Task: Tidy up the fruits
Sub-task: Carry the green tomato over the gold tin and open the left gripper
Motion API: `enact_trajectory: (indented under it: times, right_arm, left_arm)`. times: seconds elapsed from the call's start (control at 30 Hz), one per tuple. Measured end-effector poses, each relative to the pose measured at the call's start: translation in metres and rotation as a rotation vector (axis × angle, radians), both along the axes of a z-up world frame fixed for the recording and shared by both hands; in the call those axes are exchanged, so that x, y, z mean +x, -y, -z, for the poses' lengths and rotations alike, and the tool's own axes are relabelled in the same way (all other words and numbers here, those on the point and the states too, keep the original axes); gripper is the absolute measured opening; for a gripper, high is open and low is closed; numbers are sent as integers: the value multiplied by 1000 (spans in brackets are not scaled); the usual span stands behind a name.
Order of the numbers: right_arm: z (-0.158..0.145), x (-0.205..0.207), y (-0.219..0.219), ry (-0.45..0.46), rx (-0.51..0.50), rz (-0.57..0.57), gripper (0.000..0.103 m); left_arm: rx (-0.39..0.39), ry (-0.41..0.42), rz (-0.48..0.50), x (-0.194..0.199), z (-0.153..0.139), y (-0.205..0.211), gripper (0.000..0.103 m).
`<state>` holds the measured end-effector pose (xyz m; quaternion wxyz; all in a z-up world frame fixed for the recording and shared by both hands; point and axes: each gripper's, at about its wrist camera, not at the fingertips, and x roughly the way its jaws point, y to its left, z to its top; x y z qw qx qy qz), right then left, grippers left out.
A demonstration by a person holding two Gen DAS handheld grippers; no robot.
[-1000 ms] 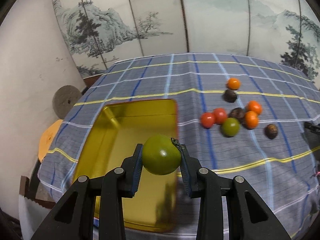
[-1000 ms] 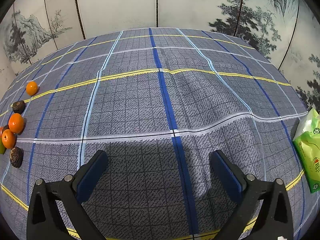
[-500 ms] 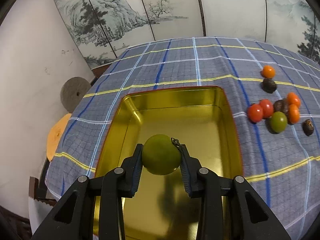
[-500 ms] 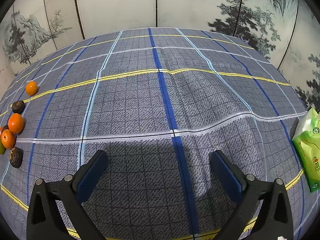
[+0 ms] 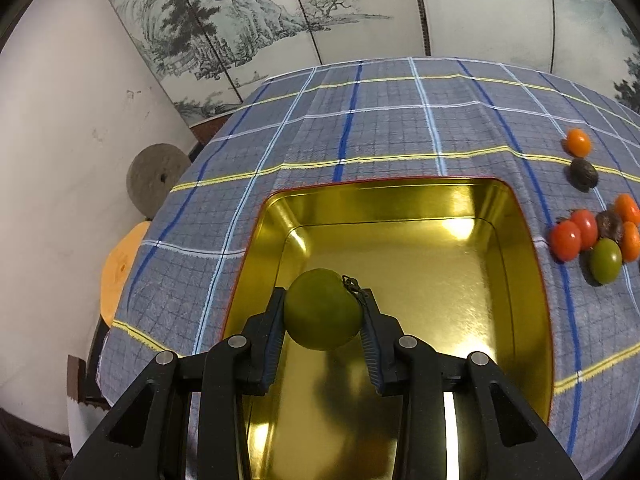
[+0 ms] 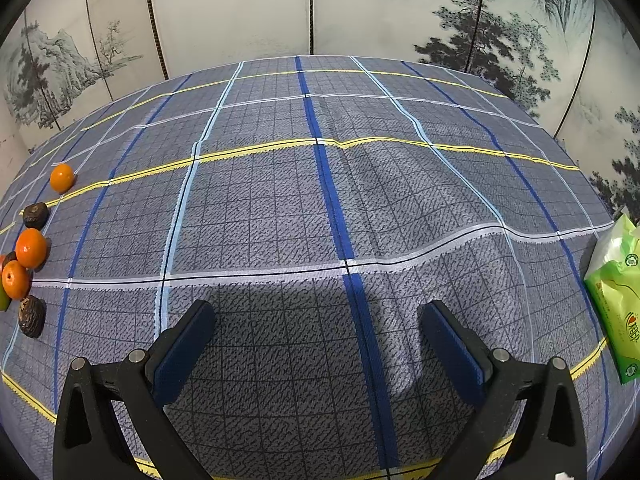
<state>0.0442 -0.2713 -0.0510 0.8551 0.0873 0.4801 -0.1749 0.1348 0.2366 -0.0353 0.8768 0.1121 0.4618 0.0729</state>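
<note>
My left gripper (image 5: pixel 322 312) is shut on a green fruit (image 5: pixel 320 316) and hangs over the near half of a gold tin tray (image 5: pixel 384 196) with a red rim, whose floor is bare. On the cloth right of the tray lies a cluster of fruit: two red tomatoes (image 5: pixel 574 234), another green fruit (image 5: pixel 606 260), oranges (image 5: pixel 578 142) and dark brown fruits (image 5: pixel 584 174). In the right wrist view my right gripper (image 6: pixel 320 336) stands open above bare cloth, with oranges (image 6: pixel 30 248) and dark fruits (image 6: pixel 32 316) at the far left edge.
A blue-grey checked tablecloth (image 6: pixel 320 200) covers the table. A green packet (image 6: pixel 616 300) lies at the right edge. Painted screen panels (image 5: pixel 280 20) stand behind. Left of the table are a round stone disc (image 5: pixel 154 178) and an orange stool (image 5: pixel 120 268).
My left gripper carried the green fruit leftward and lower, from the tray's right rim to over the tray's inside. The right gripper stayed still.
</note>
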Motion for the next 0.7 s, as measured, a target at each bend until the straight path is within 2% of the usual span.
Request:
enact_trajectory:
  times: [0.37,0.7]
  right_arm:
    - [0,0,0,1,-1,0,103]
    - [0,0,0,3,-3,-1,103]
  left_arm:
    - [3,-44,-9,21,7,-7,36]
    - [11,-49,-7,36,6,-8,37]
